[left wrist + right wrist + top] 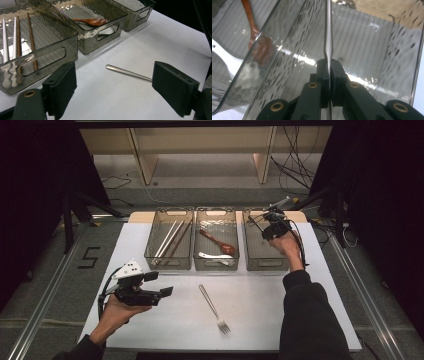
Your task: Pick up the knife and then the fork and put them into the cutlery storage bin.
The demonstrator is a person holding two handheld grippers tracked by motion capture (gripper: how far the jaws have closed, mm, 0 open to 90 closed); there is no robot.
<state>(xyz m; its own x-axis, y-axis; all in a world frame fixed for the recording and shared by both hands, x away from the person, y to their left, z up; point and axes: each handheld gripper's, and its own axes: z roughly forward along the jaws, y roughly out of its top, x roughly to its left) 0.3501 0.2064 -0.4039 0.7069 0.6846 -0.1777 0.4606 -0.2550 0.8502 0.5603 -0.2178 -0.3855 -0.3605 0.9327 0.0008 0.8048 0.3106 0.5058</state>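
Because the metal utensil (328,37) is stiff, thin and slippery, the right gripper (328,65) clamps its handle fully, over the right-hand bin (257,262). The left gripper (113,82) stands wide open, empty, near the fork (214,308).

Dim surrounds, lit table; bin glare
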